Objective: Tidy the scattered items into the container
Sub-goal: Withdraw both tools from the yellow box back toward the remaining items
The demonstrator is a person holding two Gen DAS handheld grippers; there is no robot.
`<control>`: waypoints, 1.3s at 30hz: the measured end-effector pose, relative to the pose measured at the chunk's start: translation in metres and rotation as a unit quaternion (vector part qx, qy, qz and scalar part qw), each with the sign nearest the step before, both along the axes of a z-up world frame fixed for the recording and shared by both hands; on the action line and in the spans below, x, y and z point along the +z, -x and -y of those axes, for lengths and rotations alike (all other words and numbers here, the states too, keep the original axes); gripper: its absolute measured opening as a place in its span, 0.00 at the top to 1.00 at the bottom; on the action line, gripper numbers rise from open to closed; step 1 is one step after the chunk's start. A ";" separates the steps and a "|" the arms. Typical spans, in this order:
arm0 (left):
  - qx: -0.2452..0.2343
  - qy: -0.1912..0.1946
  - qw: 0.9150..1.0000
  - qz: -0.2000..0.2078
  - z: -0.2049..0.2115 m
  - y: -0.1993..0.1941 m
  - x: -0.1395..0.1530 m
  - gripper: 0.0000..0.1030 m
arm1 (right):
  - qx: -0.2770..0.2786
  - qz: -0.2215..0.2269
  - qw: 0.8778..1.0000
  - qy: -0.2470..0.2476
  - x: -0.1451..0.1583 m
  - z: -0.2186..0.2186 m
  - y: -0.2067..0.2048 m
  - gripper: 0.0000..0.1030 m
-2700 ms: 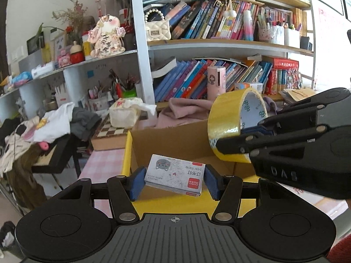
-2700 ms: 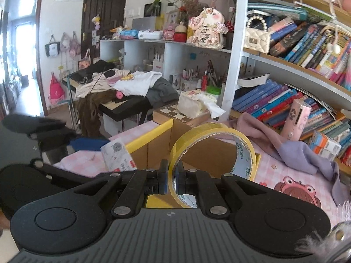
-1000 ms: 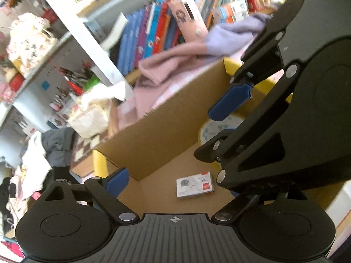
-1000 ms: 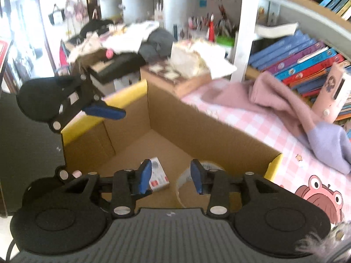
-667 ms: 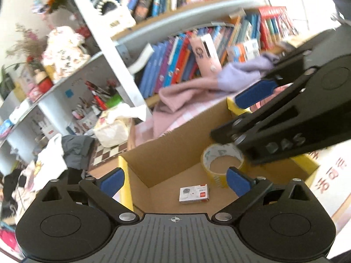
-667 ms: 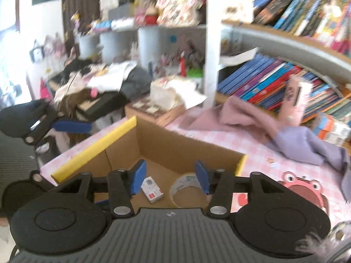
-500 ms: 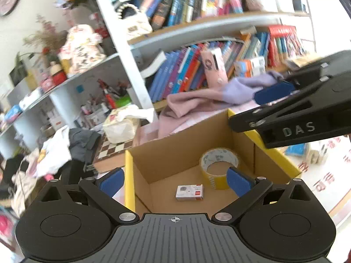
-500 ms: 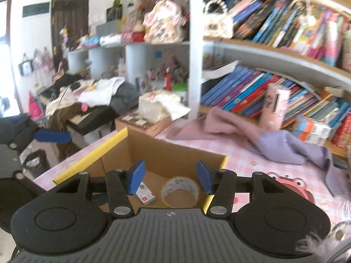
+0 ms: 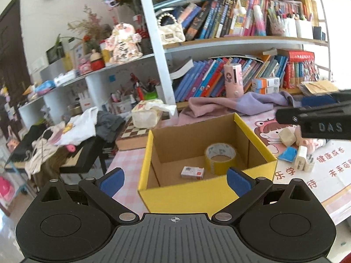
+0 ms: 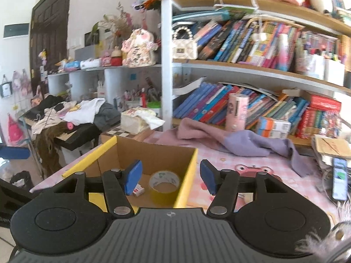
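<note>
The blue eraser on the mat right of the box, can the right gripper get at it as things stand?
Probably yes. The blue eraser lies uncovered on the mat, the right gripper holds nothing, fingers opening; only the white charger crowds one side.

Left gripper [image 9: 174, 178]: black plastic body showing ribbed grip, round discs, silver rivets, blue pads. Right gripper [image 10: 167, 177]: matching build, side bearing white "DAS" lettering.

Tape roll [image 9: 220, 157] right of staple packet [image 9: 192, 172] in box [image 9: 188, 195].
</note>
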State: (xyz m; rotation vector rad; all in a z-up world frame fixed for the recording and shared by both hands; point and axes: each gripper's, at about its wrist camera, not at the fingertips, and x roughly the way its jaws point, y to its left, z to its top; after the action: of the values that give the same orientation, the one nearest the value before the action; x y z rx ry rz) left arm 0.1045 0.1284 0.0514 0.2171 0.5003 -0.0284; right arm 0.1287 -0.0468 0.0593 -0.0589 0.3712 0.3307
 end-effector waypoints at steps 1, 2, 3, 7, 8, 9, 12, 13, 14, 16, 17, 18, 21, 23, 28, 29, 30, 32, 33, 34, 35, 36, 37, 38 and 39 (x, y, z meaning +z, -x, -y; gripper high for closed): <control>0.006 0.004 1.000 -0.001 0.000 0.005 -0.001 0.02 | -0.009 0.000 1.000 0.001 -0.003 0.002 0.007 0.37; 0.011 0.010 1.000 -0.004 0.001 0.010 -0.003 0.02 | -0.018 -0.002 1.000 0.001 -0.006 0.004 0.015 0.36; 0.015 0.016 1.000 -0.010 0.001 0.015 -0.006 0.01 | -0.024 -0.003 1.000 0.004 -0.011 0.005 0.024 0.35; 0.018 0.032 0.999 -0.038 0.000 0.031 -0.018 0.00 | -0.047 -0.018 0.999 0.016 -0.026 0.008 0.051 0.34; 0.020 0.035 0.998 -0.043 -0.001 0.034 -0.021 0.00 | -0.050 -0.024 0.998 0.014 -0.028 0.008 0.056 0.34; 0.022 0.037 0.998 -0.047 -0.002 0.038 -0.023 0.00 | -0.052 -0.027 0.998 0.013 -0.030 0.008 0.060 0.33; 0.028 0.041 0.998 -0.049 -0.003 0.047 -0.029 0.00 | -0.052 -0.029 0.998 0.020 -0.033 0.006 0.073 0.29; 0.030 0.042 0.997 -0.050 -0.003 0.051 -0.031 0.00 | -0.052 -0.028 0.998 0.021 -0.033 0.006 0.077 0.27; 0.031 0.042 0.997 -0.051 -0.003 0.054 -0.033 0.00 | -0.052 -0.029 0.998 0.022 -0.034 0.007 0.080 0.26; 0.031 0.044 0.997 -0.055 -0.002 0.061 -0.038 0.00 | -0.053 -0.032 0.998 0.024 -0.036 0.008 0.086 0.25; 0.030 0.044 0.997 -0.056 -0.002 0.064 -0.039 0.00 | -0.053 -0.032 0.998 0.027 -0.037 0.008 0.089 0.24; 0.030 0.043 0.997 -0.057 -0.002 0.066 -0.040 0.00 | -0.052 -0.029 0.998 0.032 -0.039 0.008 0.092 0.22; 0.029 0.040 0.997 -0.055 -0.002 0.072 -0.043 0.00 | -0.049 -0.021 0.997 0.060 -0.047 0.006 0.102 0.19; 0.025 0.036 0.997 -0.057 -0.002 0.075 -0.045 0.00 | -0.045 -0.038 0.996 0.060 -0.051 0.008 0.104 0.17; 0.013 0.038 0.997 -0.070 0.002 0.080 -0.050 0.00 | -0.046 -0.073 0.995 0.053 -0.056 0.013 0.109 0.14; 0.010 0.039 0.997 -0.071 0.003 0.081 -0.050 0.00 | -0.048 -0.075 0.995 0.052 -0.056 0.014 0.109 0.14; 0.008 0.041 0.997 -0.071 0.003 0.082 -0.050 0.00 | -0.050 -0.077 0.994 0.052 -0.056 0.014 0.110 0.13; 0.007 0.046 0.996 -0.074 0.004 0.083 -0.051 0.00 | -0.053 -0.081 0.994 0.054 -0.056 0.016 0.113 0.11; 0.007 0.048 0.996 -0.076 0.004 0.083 -0.052 0.00 | -0.053 -0.083 0.994 0.055 -0.057 0.016 0.114 0.10; 0.007 0.051 0.996 -0.079 0.004 0.083 -0.053 0.00 | -0.053 -0.086 0.993 0.056 -0.057 0.017 0.115 0.10; 0.006 0.053 0.995 -0.082 0.005 0.083 -0.053 0.00 | -0.052 -0.089 0.993 0.057 -0.057 0.018 0.116 0.09; 0.005 0.055 0.995 -0.086 0.005 0.083 -0.054 0.00 | -0.051 -0.092 0.993 0.057 -0.057 0.019 0.116 0.08; 0.004 0.056 0.994 -0.089 0.006 0.082 -0.055 0.00 | -0.051 -0.095 0.992 0.057 -0.057 0.020 0.117 0.08; 0.002 0.056 0.994 -0.093 0.007 0.082 -0.056 0.00 | -0.052 -0.099 0.992 0.058 -0.058 0.020 0.117 0.08; -0.001 0.056 0.994 -0.097 0.008 0.081 -0.057 0.00 | -0.053 -0.103 0.992 0.059 -0.058 0.021 0.116 0.08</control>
State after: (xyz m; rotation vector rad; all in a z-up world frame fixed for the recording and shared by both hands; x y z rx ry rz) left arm 0.0237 0.1203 -0.0057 0.1059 0.6910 -0.0790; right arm 0.0125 -0.0682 0.0012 -0.1218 0.5959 0.2103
